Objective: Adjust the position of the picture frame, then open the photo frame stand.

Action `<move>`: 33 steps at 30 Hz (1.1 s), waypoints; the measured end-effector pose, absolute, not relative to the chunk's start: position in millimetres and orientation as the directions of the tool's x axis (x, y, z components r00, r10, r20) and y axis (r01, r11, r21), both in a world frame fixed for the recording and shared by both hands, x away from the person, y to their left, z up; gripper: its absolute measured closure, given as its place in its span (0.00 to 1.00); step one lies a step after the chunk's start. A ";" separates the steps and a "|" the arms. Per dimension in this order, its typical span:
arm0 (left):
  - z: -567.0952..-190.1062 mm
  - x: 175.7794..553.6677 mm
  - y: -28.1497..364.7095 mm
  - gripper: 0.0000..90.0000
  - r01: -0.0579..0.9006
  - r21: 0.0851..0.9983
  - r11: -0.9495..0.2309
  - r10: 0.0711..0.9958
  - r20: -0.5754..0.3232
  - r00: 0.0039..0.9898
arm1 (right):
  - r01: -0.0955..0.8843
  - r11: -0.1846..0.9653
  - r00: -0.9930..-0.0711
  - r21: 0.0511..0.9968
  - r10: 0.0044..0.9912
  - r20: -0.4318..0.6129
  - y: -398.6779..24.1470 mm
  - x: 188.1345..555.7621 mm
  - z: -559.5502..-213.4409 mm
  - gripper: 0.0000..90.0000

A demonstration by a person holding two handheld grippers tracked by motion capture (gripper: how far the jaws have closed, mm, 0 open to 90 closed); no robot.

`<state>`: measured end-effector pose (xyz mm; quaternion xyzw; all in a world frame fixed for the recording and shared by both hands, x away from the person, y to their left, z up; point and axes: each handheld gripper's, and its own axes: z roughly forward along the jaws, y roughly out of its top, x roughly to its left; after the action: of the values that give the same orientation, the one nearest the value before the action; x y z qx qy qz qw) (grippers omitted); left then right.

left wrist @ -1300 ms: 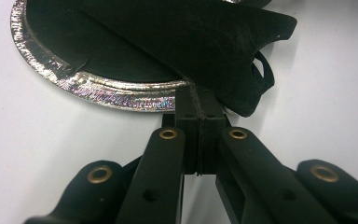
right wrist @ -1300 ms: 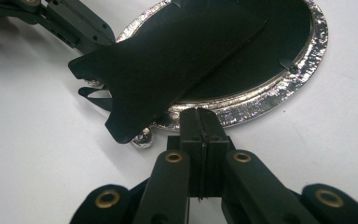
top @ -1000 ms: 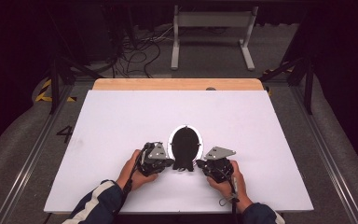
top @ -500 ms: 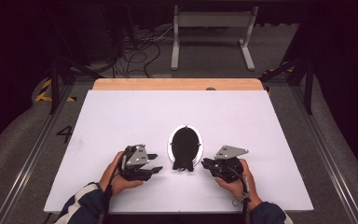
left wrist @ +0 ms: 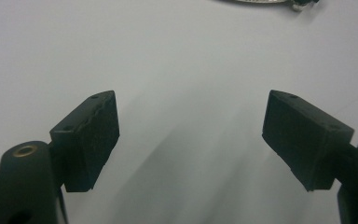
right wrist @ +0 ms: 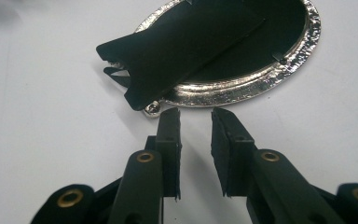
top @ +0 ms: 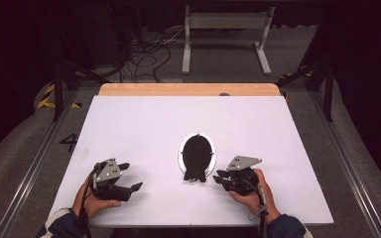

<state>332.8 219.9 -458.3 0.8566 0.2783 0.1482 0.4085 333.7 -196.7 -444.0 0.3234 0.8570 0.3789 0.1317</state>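
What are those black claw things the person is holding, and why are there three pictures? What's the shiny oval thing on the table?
A person sits at a white table and holds a grabbing tool in each hand. Call them tongs: two black fingers that squeeze together to pick things up.

One picture comes from a camera high above the table. There you see the left tongs and the right tongs. The other two come from small cameras riding on the tongs, looking along their fingers.

On the table lies an oval picture frame, face down. Its rim is shiny silver, its back is black, and a black stand is fixed to the back.

Nothing is held right now. The left tongs have just been opening, are wide apart, and have bare table between them. The right tongs have just opened a little, have a narrow gap, and point at the frame's rim without gripping it.
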 end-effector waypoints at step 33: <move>-467.4 327.9 232.1 0.15 0.423 0.733 -0.533 0.626 0.006 0.780 | 0.424 0.623 -0.809 0.657 0.586 -0.034 -167.2 330.4 -450.5 0.77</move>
<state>327.9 232.1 -467.4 0.8651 0.3030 0.1351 0.3761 330.4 -167.2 -450.5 0.2831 0.8924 0.3290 0.1233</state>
